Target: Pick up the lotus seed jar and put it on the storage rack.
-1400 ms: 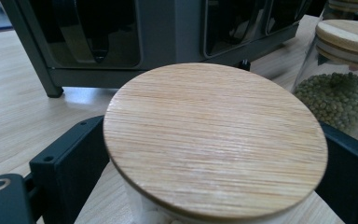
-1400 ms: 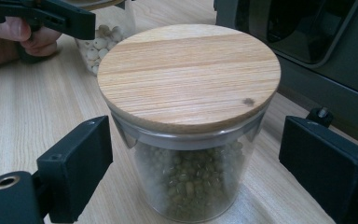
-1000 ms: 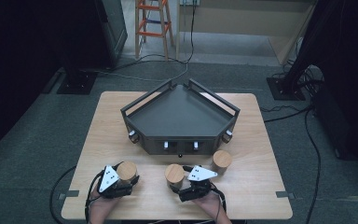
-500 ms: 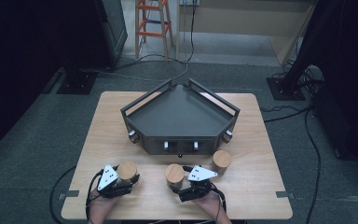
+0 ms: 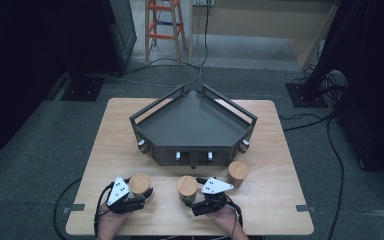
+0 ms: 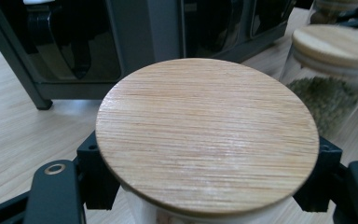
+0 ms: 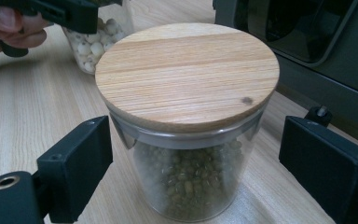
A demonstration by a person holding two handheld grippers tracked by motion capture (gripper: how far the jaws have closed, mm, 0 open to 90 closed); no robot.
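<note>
Three glass jars with round wooden lids stand in front of a dark rack [image 5: 192, 125]. My left gripper [image 5: 138, 194] is shut on the left jar [image 5: 140, 183]; in the left gripper view its lid [image 6: 205, 135] sits over both black pads [image 6: 95, 177], which press the glass below it. The right gripper view shows white beans in that jar [image 7: 91, 44]. My right gripper [image 5: 189, 196] stands open around the middle jar [image 5: 186, 185] of green beans [image 7: 191, 186], with a gap at the right pad [image 7: 321, 158].
The third jar [image 5: 238, 171] stands to the right of the middle one, close to the rack's front. The rack's dark frame [image 6: 144, 37] rises just behind the jars. Bare wooden table [image 5: 275, 200] lies to the right. Cables trail off the table's near edge.
</note>
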